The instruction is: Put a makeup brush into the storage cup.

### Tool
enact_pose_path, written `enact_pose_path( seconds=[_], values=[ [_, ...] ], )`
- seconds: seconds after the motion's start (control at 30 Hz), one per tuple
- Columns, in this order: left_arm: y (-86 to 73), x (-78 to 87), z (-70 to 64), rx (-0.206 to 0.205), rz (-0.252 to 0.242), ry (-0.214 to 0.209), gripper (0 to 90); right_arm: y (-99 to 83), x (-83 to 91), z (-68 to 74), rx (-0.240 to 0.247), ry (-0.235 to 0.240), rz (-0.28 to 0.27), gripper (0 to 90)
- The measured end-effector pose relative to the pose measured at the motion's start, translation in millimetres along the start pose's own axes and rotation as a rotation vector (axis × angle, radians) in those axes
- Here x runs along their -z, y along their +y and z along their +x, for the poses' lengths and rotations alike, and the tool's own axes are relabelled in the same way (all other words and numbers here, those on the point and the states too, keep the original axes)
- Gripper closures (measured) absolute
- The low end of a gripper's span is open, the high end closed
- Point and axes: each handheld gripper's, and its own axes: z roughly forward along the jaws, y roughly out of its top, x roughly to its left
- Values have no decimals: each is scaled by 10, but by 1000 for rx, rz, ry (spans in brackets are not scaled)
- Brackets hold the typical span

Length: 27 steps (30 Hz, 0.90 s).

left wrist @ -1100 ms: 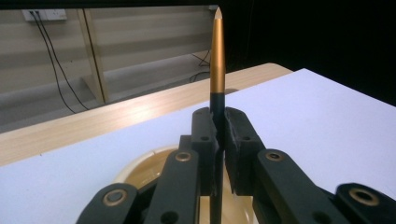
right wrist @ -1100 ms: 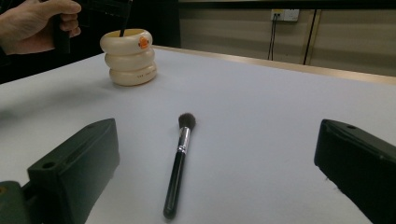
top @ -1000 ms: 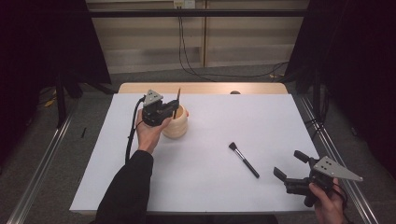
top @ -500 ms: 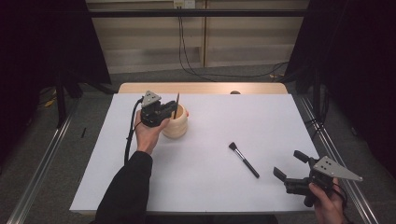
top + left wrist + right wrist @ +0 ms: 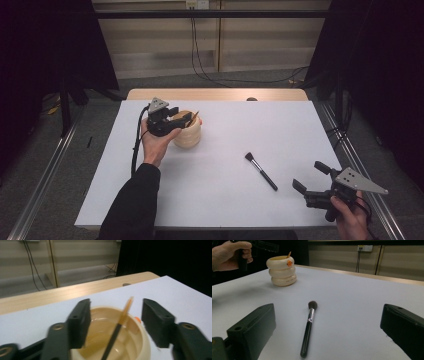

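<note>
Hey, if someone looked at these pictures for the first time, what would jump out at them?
Probably the cream ringed cup at the left of the white table, with the left gripper open right over it and a thin brush leaning inside. Next, the black makeup brush lying alone mid-table, with the open right gripper near the front right corner, apart from it.

The slim brush (image 5: 193, 117) standing in the cream pot (image 5: 188, 134), left of centre in the high view, now leans toward the right instead of standing upright. The left gripper (image 5: 176, 116) above it has barely shifted, its jaws apart around the brush.
</note>
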Motion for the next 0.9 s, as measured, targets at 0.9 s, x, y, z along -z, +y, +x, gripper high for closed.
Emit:
enact_pose_path(
  seconds=[0.9],
  values=[
    [-92,317,-128,-102,-33,-65,39,2,-4,4,4,0,2,0]
  ],
)
